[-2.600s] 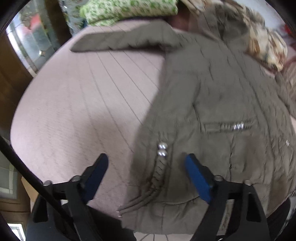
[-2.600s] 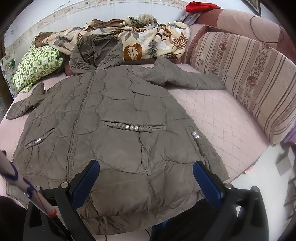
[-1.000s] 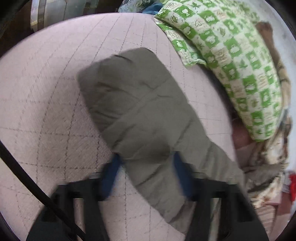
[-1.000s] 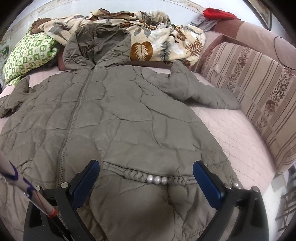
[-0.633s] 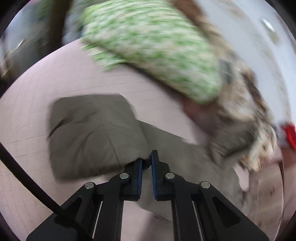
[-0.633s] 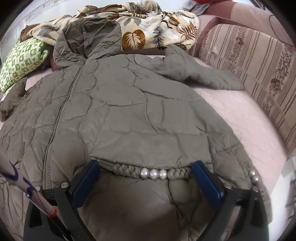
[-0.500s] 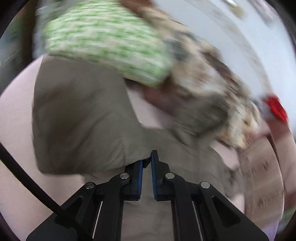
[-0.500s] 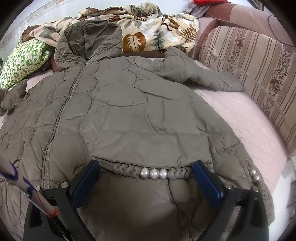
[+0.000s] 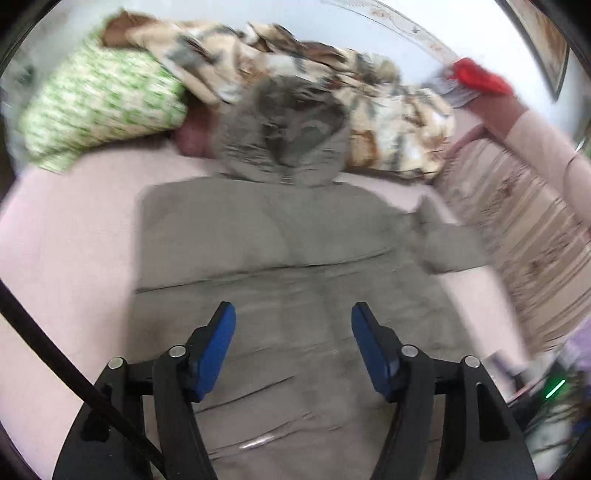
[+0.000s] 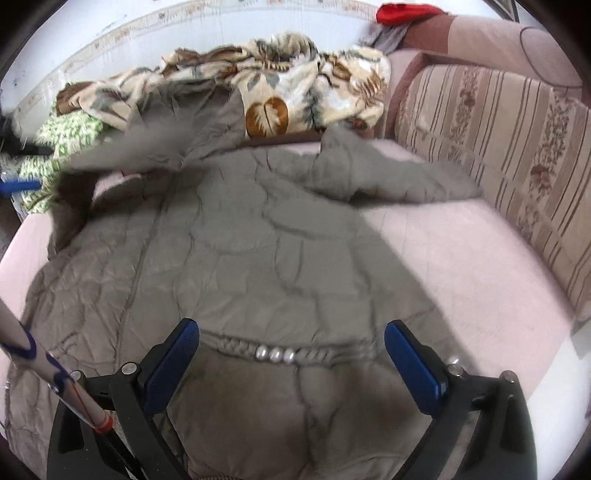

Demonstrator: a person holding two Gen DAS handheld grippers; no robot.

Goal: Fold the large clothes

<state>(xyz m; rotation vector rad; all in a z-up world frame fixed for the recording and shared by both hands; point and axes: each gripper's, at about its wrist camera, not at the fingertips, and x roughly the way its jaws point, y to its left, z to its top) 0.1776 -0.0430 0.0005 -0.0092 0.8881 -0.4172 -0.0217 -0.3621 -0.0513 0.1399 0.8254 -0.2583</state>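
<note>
A large olive quilted hooded jacket [image 10: 258, 251] lies front up on the pink quilted bed [image 10: 461, 258]. In the left wrist view its left sleeve [image 9: 236, 236] lies folded across the chest below the hood [image 9: 288, 122]; the view is blurred. My left gripper [image 9: 291, 317] is open and empty, just above the jacket's middle. My right gripper [image 10: 291, 336] is open and empty over the lower front, with the braided pocket trim and its pearl beads [image 10: 275, 355] between its fingers. The right sleeve [image 10: 388, 177] lies spread toward the sofa back.
A green patterned pillow [image 9: 99, 110] and a leaf-print blanket [image 10: 295, 88] lie at the head of the bed. A striped sofa back [image 10: 498, 147] runs along the right. A red item [image 10: 402, 11] sits on top of it. Bare pink bed surface shows at the left [image 9: 66, 240].
My left gripper was shut on the left sleeve, carried it over the jacket's chest, then opened and let it go. My right gripper stayed open and moved little.
</note>
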